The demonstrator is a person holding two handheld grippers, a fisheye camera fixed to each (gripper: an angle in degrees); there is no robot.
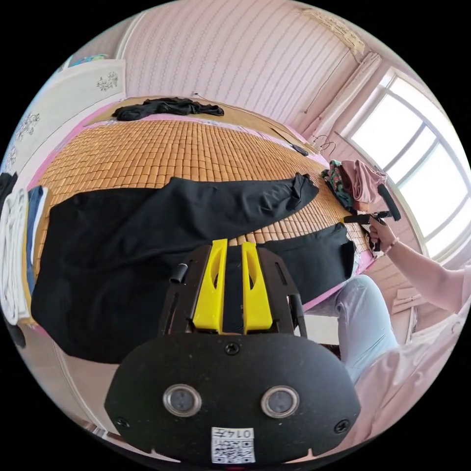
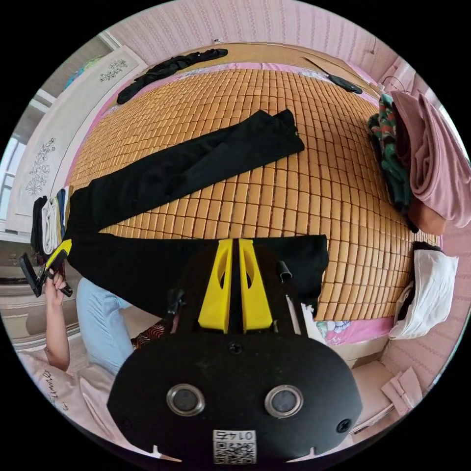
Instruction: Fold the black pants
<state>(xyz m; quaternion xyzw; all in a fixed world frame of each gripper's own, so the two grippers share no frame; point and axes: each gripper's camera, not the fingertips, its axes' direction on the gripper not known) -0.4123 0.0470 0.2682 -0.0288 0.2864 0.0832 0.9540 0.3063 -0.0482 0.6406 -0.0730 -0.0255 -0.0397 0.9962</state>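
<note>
Both yellow claws, left claw (image 1: 234, 245) and right claw (image 2: 235, 243), closed empty above matte black pants (image 2: 186, 167) on bamboo mat (image 2: 304, 196).

One black pants (image 2: 186, 167); two claws; one bamboo mat (image 2: 314, 196); two clothes piles.

Ahead of the gripper lies a bed (image 2: 343, 206) covered by a bamboo mat (image 1: 162, 152) of small amber tiles, with a pink sheet (image 2: 353, 331) showing along the near edge. Beyond the mat's far end the wall (image 1: 235, 54) is pale pink with fine stripes. To the right in the left gripper view, a big window (image 1: 422, 162) lets in bright daylight, with a pale curtain (image 1: 351, 93) gathered beside it. To the left stands a white panel (image 2: 49, 162) with a flower pattern.
</note>
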